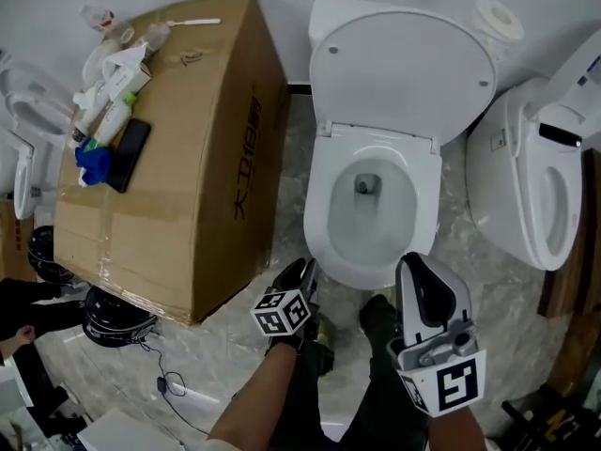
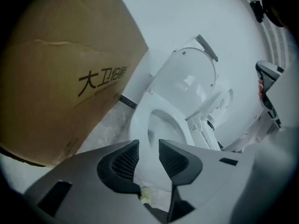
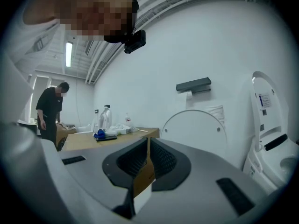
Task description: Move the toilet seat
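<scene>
A white toilet [image 1: 374, 252] stands in the middle of the head view with its lid [image 1: 404, 69] raised against the wall. The seat ring [image 1: 324, 205] lies down on the bowl. My left gripper [image 1: 308, 271] hangs low at the bowl's front left, close to the rim but not touching it. In the left gripper view its jaws [image 2: 148, 146] stand apart with nothing between them, and the seat [image 2: 140, 118] and lid [image 2: 189, 76] lie beyond. My right gripper [image 1: 415, 263] points up in front of the bowl, its jaws [image 3: 148, 141] together and empty.
A large cardboard box [image 1: 207, 158] stands left of the toilet, carrying bottles [image 1: 113, 92] and a black phone [image 1: 129, 153]. A second toilet [image 1: 531, 177] stands on the right, another fixture [image 1: 23, 130] at far left. Cables [image 1: 169, 379] lie on the marble floor. A person in black [image 3: 49, 108] stands beyond the box.
</scene>
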Demonstrator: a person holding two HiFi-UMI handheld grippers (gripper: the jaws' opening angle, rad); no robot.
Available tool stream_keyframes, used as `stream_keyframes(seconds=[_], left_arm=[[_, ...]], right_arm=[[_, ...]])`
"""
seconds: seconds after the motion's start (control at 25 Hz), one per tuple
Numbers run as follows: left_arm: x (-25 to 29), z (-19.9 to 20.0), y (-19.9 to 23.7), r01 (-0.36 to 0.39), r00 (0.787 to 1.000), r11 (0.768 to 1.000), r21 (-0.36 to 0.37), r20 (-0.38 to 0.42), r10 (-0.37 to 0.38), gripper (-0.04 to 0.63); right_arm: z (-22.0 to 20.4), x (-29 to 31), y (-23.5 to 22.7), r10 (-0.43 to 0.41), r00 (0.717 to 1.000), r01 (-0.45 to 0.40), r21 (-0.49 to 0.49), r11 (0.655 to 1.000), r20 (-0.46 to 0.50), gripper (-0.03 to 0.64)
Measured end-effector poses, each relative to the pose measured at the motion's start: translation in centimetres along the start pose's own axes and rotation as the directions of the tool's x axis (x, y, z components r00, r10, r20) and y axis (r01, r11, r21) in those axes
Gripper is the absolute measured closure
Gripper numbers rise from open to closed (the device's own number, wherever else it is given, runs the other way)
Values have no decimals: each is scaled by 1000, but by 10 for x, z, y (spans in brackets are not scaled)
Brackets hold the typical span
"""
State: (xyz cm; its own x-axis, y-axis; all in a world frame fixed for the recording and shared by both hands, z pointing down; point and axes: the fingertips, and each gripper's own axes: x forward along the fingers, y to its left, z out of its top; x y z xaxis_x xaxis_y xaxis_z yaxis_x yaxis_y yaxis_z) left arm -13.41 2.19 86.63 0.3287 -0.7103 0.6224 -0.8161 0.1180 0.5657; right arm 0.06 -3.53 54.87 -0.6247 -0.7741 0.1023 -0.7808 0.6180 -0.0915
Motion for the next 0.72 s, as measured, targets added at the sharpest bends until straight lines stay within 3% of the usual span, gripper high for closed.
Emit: stream_keyframes(seconds=[0.28,0.48,0.64,0.72], left_arm=[[34,-14,26,-29,999,993,-117,-35,25,465],[46,-32,34,-33,998,974,-222,-68,19,459],[51,-36,28,-25,996,975,-222,-92,4,471],[52,-39,26,-24,994,966,-257,-106,-4,477]], right_arm=[[-30,19,8,41,999,-41,35,999,-17,603],[-38,21,12,71,996,-70,30,997,-45,603],[-41,20,9,74,996,-73,30,997,-52,603],[-41,18,6,65,996,-63,35,997,-58,603]])
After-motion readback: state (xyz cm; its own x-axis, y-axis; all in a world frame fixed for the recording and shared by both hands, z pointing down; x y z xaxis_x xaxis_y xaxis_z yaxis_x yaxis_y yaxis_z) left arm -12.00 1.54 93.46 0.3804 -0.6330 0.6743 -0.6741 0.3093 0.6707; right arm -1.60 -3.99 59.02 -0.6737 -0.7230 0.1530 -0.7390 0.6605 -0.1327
